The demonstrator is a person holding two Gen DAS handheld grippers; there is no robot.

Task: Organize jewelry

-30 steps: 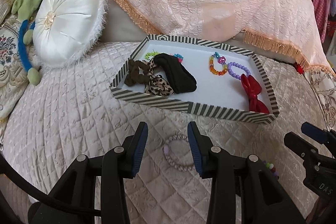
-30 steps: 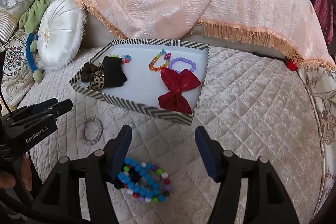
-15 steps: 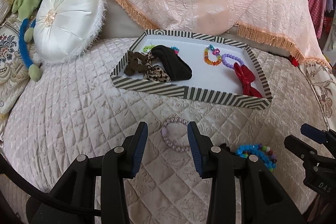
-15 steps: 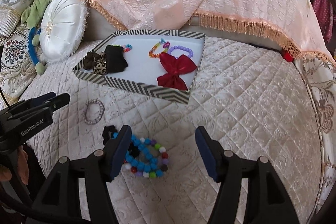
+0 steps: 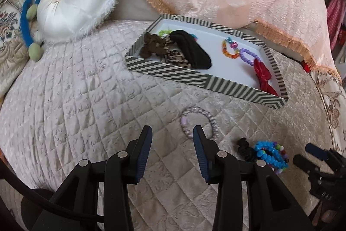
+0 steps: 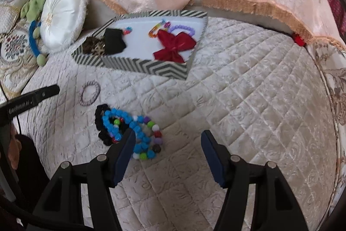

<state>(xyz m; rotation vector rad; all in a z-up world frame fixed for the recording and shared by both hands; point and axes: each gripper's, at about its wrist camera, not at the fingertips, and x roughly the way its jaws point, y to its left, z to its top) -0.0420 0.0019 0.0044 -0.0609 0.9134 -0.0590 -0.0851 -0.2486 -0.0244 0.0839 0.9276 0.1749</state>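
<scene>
We hold our left gripper (image 5: 172, 133) low over the quilted bedspread (image 5: 86, 101), fingers parted and empty, the lilac braided bracelet (image 5: 199, 123) lying just ahead of its right finger. Our right gripper (image 6: 167, 139) hovers spread wide, grasping nothing, its left finger overlapping the blue beaded bracelet (image 6: 127, 125). One striped tray (image 5: 194, 77) carries one red bow (image 6: 175, 47), two beaded bracelets and a heap of dark scrunchies (image 5: 173, 51) we cannot count.

Bare quilt (image 6: 248, 101) lies right of striped tray (image 6: 151, 67).
</scene>
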